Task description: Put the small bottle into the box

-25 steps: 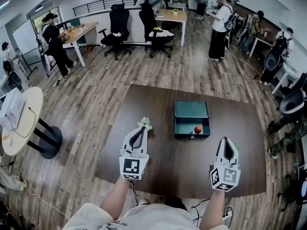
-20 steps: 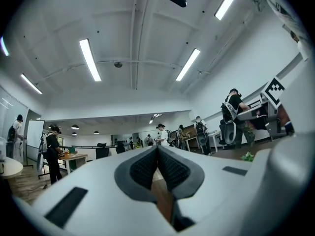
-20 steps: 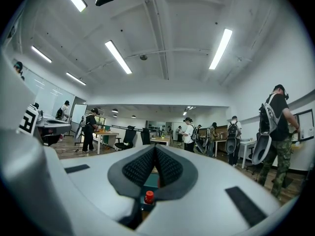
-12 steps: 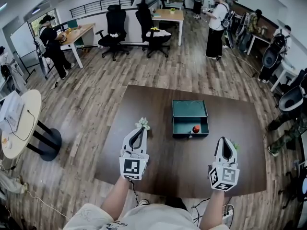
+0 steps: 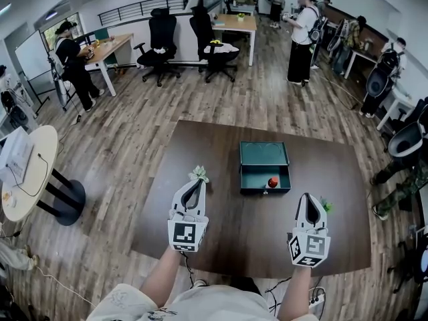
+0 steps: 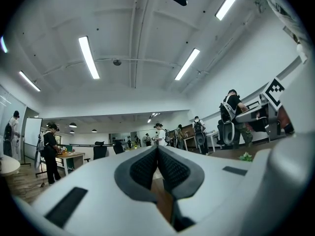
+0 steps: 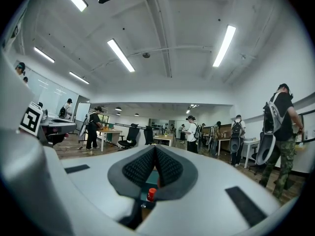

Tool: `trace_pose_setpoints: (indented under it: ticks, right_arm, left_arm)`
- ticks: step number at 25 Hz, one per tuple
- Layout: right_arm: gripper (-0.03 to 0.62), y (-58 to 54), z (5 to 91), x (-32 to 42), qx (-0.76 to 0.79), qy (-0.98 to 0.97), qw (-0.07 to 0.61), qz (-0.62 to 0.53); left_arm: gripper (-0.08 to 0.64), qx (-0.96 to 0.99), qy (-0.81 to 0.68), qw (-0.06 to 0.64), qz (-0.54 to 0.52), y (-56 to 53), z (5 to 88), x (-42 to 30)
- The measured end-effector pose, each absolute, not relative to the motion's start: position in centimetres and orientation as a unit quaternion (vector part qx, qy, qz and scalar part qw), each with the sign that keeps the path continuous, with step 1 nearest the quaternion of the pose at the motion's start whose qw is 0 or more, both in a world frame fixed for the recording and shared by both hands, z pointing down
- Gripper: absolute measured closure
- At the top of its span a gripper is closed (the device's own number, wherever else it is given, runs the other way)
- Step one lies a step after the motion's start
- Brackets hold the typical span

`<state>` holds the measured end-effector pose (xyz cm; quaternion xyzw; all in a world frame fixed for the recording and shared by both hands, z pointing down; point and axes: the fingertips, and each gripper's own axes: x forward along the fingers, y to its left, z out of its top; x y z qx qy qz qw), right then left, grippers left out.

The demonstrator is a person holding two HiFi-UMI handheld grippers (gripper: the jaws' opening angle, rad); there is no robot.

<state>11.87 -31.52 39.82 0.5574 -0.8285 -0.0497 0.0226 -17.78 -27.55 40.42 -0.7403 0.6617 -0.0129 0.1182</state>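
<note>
The teal box (image 5: 265,154) lies open on the dark brown table (image 5: 221,233), past both grippers. The small bottle (image 5: 273,181), with its red cap, stands inside the box near the front right corner. My left gripper (image 5: 195,180) rests near the table's left side, shut and empty, well left of the box. My right gripper (image 5: 309,196) is at the front right, also shut and empty, nearer me than the box. In the right gripper view, the bottle's red cap (image 7: 151,193) shows below the closed jaws.
A small green and white sprig (image 5: 198,173) lies just beyond the left gripper's tip, and another green sprig (image 5: 326,206) lies beside the right gripper. Round the table is wooden floor, with office chairs (image 5: 162,37), desks and several people standing further off.
The right gripper has edged slightly to the left, and the head view has shifted a little. Both grippers stay shut, and the box and bottle have not moved.
</note>
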Motion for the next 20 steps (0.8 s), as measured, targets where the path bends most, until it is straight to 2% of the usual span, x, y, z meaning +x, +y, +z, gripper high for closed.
trace_pose_setpoints:
  ticks: [20]
  right_arm:
    - [0.592,-32.04,40.3,12.43,0.563,-0.825,0.027,-0.048]
  left_arm:
    - [0.557,-0.74,0.663,0.114,-0.016,-28.43,40.97,-17.61]
